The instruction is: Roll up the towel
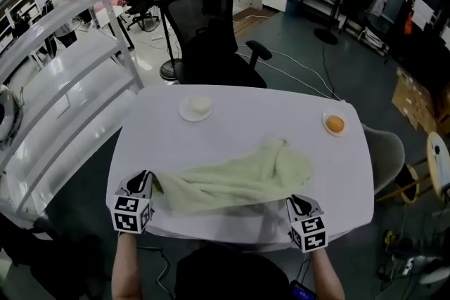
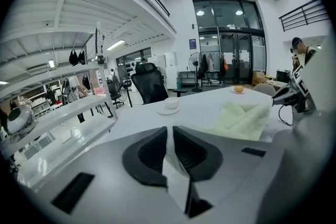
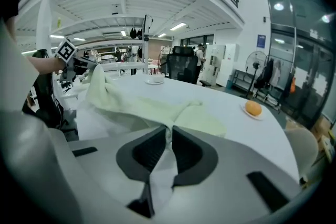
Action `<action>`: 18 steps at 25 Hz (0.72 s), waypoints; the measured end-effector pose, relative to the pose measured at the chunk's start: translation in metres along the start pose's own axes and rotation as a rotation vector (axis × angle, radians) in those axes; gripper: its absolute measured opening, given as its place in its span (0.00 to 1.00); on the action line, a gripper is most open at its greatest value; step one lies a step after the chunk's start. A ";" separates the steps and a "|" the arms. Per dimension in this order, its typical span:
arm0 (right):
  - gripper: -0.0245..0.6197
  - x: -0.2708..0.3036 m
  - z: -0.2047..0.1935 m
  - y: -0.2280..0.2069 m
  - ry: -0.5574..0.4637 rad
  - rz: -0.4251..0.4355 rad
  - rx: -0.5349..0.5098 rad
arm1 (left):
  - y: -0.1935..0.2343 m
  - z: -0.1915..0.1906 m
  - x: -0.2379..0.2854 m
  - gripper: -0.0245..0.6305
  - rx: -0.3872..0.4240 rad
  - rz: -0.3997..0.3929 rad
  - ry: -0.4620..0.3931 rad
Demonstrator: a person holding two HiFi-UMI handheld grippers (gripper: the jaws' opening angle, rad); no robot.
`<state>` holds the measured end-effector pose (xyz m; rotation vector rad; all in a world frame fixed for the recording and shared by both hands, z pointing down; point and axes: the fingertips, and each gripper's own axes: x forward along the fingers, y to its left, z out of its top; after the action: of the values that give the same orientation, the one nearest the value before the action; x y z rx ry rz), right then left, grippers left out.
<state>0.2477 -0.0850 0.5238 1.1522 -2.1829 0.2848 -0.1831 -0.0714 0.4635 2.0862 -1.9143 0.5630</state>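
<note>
- A white table [image 1: 176, 147] is seen filling the middle of the head view, with its near edge at the bottom of the frame.
- A black office chair [image 1: 211, 46] is placed behind the table's far edge, in the upper centre.
- The pale green towel [image 1: 239, 179] is laid in loose folds across the lower middle of the table, and its near edge is stretched between the two grippers.
- The left gripper [image 1: 145, 181], at lower left, is closed, with its jaws pinched on one towel corner. Cloth is seen pressed between them in the left gripper view.
- The right gripper [image 1: 295, 203], at lower right, is clamped on the opposite corner in the same way.
- A small plate [image 1: 185, 113] carrying a pale round item [image 1: 201, 105] is set at the table's upper centre.
- An orange [image 1: 335, 124] on a saucer [image 1: 326, 121] is set at the upper right.
</note>
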 end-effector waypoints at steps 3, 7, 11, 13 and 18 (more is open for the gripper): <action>0.11 0.001 -0.005 0.023 0.019 0.001 0.015 | 0.010 -0.013 0.000 0.11 0.002 -0.023 0.032; 0.11 0.004 -0.019 0.045 0.047 -0.003 0.039 | 0.006 -0.034 -0.002 0.11 -0.020 -0.096 0.042; 0.19 0.003 -0.020 0.050 0.070 -0.029 0.014 | -0.003 -0.040 -0.005 0.29 -0.080 -0.187 0.026; 0.23 0.002 -0.021 0.048 0.071 -0.042 0.032 | -0.003 -0.037 -0.008 0.35 -0.123 -0.219 0.001; 0.38 -0.003 -0.007 0.035 0.037 -0.075 0.037 | 0.011 -0.031 -0.009 0.44 -0.152 -0.226 -0.024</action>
<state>0.2239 -0.0589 0.5307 1.2364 -2.1051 0.3127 -0.1983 -0.0505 0.4863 2.1784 -1.6467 0.3339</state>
